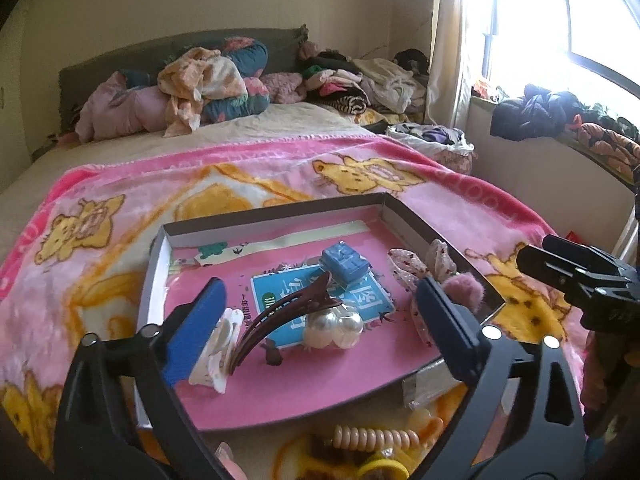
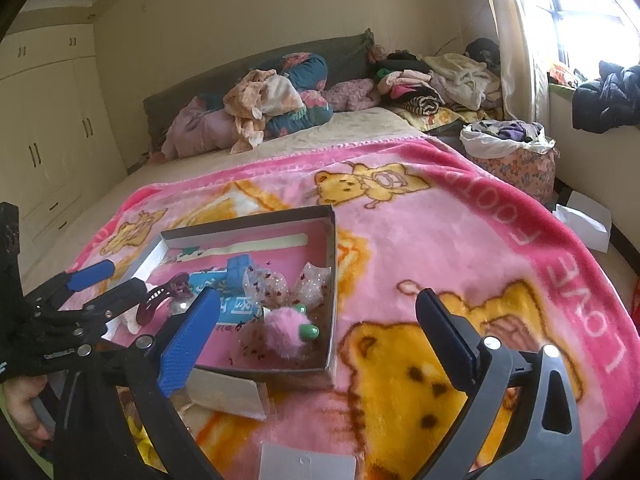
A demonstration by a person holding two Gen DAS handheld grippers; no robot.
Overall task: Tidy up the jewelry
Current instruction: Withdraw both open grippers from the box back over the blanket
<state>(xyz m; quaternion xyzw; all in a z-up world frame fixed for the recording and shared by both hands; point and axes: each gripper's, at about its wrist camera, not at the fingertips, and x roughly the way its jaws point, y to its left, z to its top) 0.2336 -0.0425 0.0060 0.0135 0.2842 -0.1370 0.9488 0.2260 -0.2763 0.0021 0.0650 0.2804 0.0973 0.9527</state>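
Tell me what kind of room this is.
Most likely a lived-in bedroom: a bed with a pink bear blanket, piled pillows and clothes at the headboard, and built-in wardrobes along the wall.

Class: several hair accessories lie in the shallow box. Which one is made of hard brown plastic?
The long curved brown claw clip, leaning against the pearl piece. The bow scrunchie is soft fabric, the pompom fluffy pink.
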